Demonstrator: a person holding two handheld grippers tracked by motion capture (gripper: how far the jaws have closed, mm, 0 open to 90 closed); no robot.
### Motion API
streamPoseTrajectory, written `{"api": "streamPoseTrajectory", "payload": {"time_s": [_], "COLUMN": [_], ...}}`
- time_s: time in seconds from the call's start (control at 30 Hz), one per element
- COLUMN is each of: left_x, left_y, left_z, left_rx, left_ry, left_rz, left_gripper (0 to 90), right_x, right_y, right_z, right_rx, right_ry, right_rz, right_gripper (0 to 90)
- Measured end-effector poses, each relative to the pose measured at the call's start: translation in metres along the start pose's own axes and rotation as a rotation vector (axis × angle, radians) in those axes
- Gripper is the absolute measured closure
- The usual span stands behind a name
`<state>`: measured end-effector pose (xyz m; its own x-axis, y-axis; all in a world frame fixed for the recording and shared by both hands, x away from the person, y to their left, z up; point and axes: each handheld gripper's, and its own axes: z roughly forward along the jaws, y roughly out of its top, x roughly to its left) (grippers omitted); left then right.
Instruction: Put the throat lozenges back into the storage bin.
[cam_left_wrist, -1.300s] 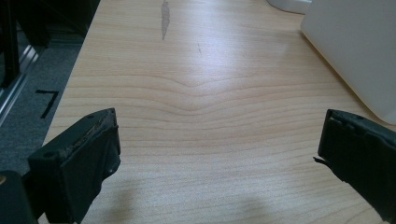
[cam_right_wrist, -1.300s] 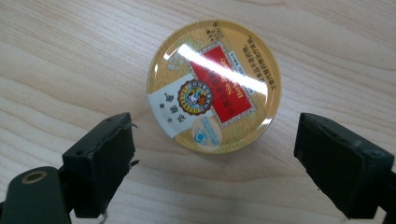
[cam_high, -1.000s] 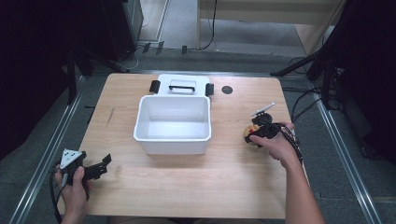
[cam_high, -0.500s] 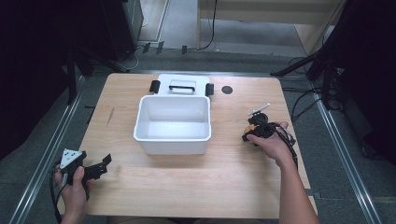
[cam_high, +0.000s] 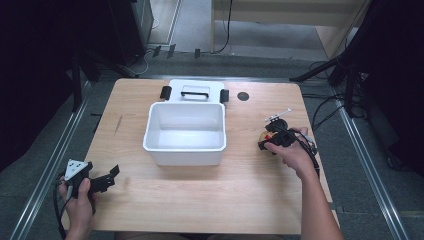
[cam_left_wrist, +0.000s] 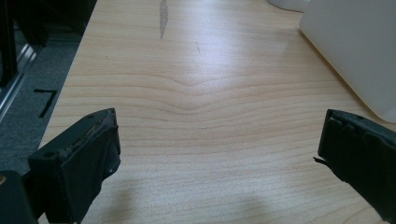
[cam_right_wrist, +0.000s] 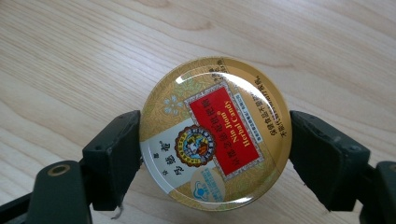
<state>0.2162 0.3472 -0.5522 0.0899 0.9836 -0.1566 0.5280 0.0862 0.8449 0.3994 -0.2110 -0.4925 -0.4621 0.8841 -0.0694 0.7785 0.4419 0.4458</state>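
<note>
We begin with the right gripper (cam_right_wrist: 212, 149): its two black jaws press on both sides of a round golden candy tin (cam_right_wrist: 215, 134), so it is closed on this tin. The lid carries a red label with the words "Nin Jiom Herbal Candy", and the tin is just over the wooden table (cam_right_wrist: 70, 56); we cannot tell if it touches the wood. In the high view this gripper (cam_high: 272, 139) is at the right part of the table, held by the person's right hand (cam_high: 292, 152), and the tin (cam_high: 265, 136) shows a little at its left side.

The left gripper (cam_left_wrist: 219, 163) has its jaws wide apart with nothing between them, only bare wood. In the high view it (cam_high: 100, 181) is at the near left corner, in the left hand (cam_high: 80, 205).

Between the two, at the middle of the table, stands a white plastic bin (cam_high: 184, 132), empty inside. Its white lid (cam_high: 195, 91), with black handle and black clips, lies just behind it at the far side. A small round black spot (cam_high: 243, 96) is right of the lid.
</note>
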Motion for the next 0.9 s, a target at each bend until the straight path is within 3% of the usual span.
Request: {"api": "streamPoseTrajectory", "payload": {"time_s": [0.17, 0.43, 0.9], "left_x": [0.0, 0.0, 0.0], "left_y": [0.0, 0.0, 0.0], "left_z": [0.0, 0.0, 0.0], "left_rx": [0.0, 0.002, 0.001], "left_ry": [0.0, -0.002, -0.001], "left_rz": [0.0, -0.001, 0.005], "left_gripper": [0.0, 0.0, 0.0], "right_x": [0.005, 0.019, 0.037], "right_y": [0.004, 0.018, 0.036], "right_z": [-0.006, -0.022, -0.042], "right_rx": [-0.018, -0.06, -0.12], "right_ry": [0.012, 0.022, 0.073], "right_rz": [-0.029, -0.151, -0.235], "right_gripper": [20.9, 20.9, 21.0]}}
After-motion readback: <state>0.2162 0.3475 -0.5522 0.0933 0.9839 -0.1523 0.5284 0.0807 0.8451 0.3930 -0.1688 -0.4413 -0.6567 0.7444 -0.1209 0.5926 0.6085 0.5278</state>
